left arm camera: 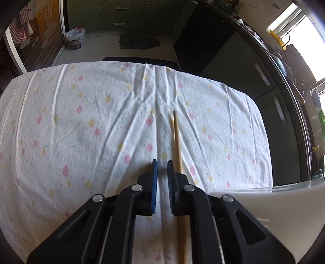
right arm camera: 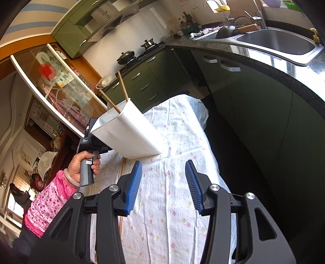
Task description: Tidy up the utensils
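Step judged: pick up chopstick (left arm camera: 177, 138) lying on floral cloth (left arm camera: 81, 121), just left of white holder (right arm camera: 130, 130). Left gripper (left arm camera: 161, 164) narrowly parted, empty, stick outside its right finger. Recentre before closing. Right gripper (right arm camera: 163, 168) wide, empty.

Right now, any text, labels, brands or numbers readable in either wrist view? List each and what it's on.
No text is readable in either view.
Label on the left gripper body: white print, too small to read.
Framed picture on the wall: possible characters, too blurred to read.
Paper sheet on the wall near the window: dark print, too blurred to read.
White utensil holder: no marking visible.
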A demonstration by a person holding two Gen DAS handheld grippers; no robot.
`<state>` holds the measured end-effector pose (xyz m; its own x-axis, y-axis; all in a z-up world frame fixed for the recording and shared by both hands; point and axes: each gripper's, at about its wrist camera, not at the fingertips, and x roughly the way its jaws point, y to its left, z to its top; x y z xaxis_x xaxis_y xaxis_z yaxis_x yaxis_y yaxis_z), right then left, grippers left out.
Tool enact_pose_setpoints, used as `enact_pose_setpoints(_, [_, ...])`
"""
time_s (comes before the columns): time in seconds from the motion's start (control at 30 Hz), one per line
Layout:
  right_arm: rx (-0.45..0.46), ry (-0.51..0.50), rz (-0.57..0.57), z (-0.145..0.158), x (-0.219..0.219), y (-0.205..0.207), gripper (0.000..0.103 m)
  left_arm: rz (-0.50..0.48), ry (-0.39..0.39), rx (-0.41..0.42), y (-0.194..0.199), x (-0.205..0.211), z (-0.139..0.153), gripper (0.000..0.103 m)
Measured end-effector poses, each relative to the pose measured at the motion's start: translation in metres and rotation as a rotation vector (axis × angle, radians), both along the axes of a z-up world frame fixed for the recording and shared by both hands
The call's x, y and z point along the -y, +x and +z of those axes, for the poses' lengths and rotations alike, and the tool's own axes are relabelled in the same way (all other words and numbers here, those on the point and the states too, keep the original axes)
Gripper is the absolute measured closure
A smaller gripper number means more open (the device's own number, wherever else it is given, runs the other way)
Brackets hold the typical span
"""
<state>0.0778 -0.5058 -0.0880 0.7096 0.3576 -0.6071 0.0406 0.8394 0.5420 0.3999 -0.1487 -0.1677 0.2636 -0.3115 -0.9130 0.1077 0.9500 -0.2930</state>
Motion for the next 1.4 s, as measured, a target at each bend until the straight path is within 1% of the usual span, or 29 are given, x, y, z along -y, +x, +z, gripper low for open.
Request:
enact_pose_setpoints(0.07, [-0.025,-0.043,0.078,-0.004,-0.032,0.009,0.056,0.013,-0.044,-0.012,-0.002,-0.011,-0.001,0.092])
enact_pose_setpoints(0.17, [-0.084,-0.173,0.217,-0.015,-0.097,0.028,0.056,0.054,-0.084,-0.013,-0.008,-0.029,0.0,0.092])
enact_pose_setpoints(0.2, [-0.107,-0.215,0.253,-0.02,-0.119,0.037,0.058,0.068,-0.08,0.004,-0.012,-0.036,0.003,0.092])
enact_pose_setpoints(0.27, [-0.152,-0.262,0.303,-0.031,-0.152,0.058,0.064,0.075,-0.076,0.05,-0.022,-0.047,0.013,0.092])
enact_pose_setpoints(0.33, [-0.18,-0.311,0.326,-0.04,-0.18,0.082,0.064,0.097,-0.066,0.109,-0.036,-0.062,0.028,0.092])
enact_pose_setpoints(0.37, [-0.19,-0.345,0.323,-0.043,-0.192,0.095,0.065,0.111,-0.065,0.137,-0.045,-0.072,0.036,0.086])
enact_pose_setpoints(0.4, [-0.203,-0.378,0.32,-0.047,-0.202,0.108,0.065,0.118,-0.059,0.169,-0.054,-0.081,0.046,0.069])
enact_pose_setpoints(0.43, [-0.217,-0.404,0.321,-0.051,-0.211,0.121,0.065,0.129,-0.05,0.211,-0.064,-0.091,0.057,0.057])
enact_pose_setpoints(0.47, [-0.228,-0.43,0.319,-0.056,-0.22,0.133,0.066,0.147,-0.046,0.262,-0.077,-0.102,0.069,0.038])
enact_pose_setpoints(0.5, [-0.246,-0.46,0.318,-0.061,-0.228,0.145,0.066,0.16,-0.042,0.321,-0.091,-0.114,0.082,0.032])
enact_pose_setpoints(0.53, [-0.267,-0.477,0.318,-0.067,-0.233,0.155,0.066,0.163,-0.038,0.371,-0.104,-0.126,0.095,0.029])
enact_pose_setpoints(0.6, [-0.291,-0.505,0.307,-0.074,-0.242,0.171,0.066,0.173,-0.044,0.442,-0.13,-0.151,0.116,0.006])
enact_pose_setpoints(0.67, [-0.303,-0.537,0.285,-0.079,-0.248,0.183,0.066,0.194,-0.067,0.483,-0.153,-0.174,0.133,0.006])
enact_pose_setpoints(0.73, [-0.309,-0.564,0.269,-0.079,-0.253,0.19,0.066,0.179,-0.091,0.5,-0.171,-0.195,0.144,0.006])
enact_pose_setpoints(0.83, [-0.328,-0.583,0.263,-0.081,-0.258,0.197,0.066,0.172,-0.097,0.52,-0.193,-0.218,0.153,0.006])
enact_pose_setpoints(0.93, [-0.36,-0.593,0.251,-0.089,-0.258,0.2,0.066,0.164,-0.091,0.529,-0.208,-0.233,0.154,0.006])
enact_pose_setpoints(1.0, [-0.382,-0.582,0.241,-0.097,-0.256,0.206,0.07,0.15,-0.1,0.513,-0.213,-0.238,0.152,0.006])
enact_pose_setpoints(1.1, [-0.391,-0.562,0.236,-0.101,-0.253,0.208,0.073,0.142,-0.106,0.504,-0.218,-0.238,0.15,0.006])
enact_pose_setpoints(1.13, [-0.392,-0.555,0.237,-0.101,-0.252,0.208,0.077,0.138,-0.107,0.503,-0.219,-0.237,0.149,0.006])
enact_pose_setpoints(1.2, [-0.39,-0.561,0.238,-0.102,-0.254,0.209,0.081,0.132,-0.106,0.503,-0.22,-0.234,0.149,0.006])
enact_pose_setpoints(1.23, [-0.387,-0.567,0.244,-0.102,-0.257,0.209,0.085,0.128,-0.106,0.502,-0.22,-0.233,0.149,0.006])
enact_pose_setpoints(1.27, [-0.386,-0.571,0.252,-0.102,-0.259,0.208,0.093,0.123,-0.105,0.501,-0.22,-0.232,0.149,0.006])
enact_pose_setpoints(1.4, [-0.38,-0.593,0.254,-0.102,-0.263,0.201,0.094,0.108,-0.101,0.497,-0.219,-0.226,0.149,0.006])
